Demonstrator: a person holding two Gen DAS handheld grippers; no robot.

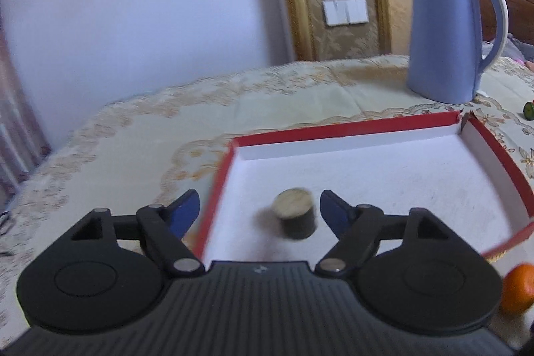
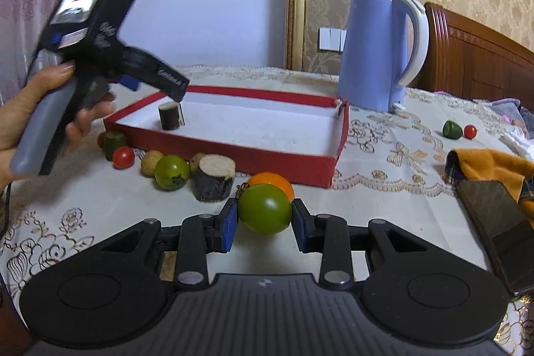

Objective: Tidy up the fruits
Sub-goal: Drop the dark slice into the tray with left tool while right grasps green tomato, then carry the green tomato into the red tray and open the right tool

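Note:
A red box [image 1: 377, 123] with a white floor lies on the table; it also shows in the right wrist view [image 2: 233, 155]. A short dark sugarcane piece [image 1: 296, 213] stands on the box floor near its left wall, and it shows in the right wrist view [image 2: 170, 115] too. My left gripper [image 1: 260, 209] is open above the box with the piece between its fingers, not touching. My right gripper [image 2: 264, 219] is shut on a green round fruit [image 2: 264, 208]. An orange [image 2: 272, 182] lies just behind that fruit.
In front of the box lie a bigger sugarcane piece [image 2: 213, 177], a green fruit [image 2: 171, 172], a cherry tomato [image 2: 123, 157] and small brownish fruits [image 2: 151, 162]. A blue kettle [image 2: 383, 50] stands behind the box. A phone [image 2: 497, 222] and orange cloth [image 2: 490, 165] lie right.

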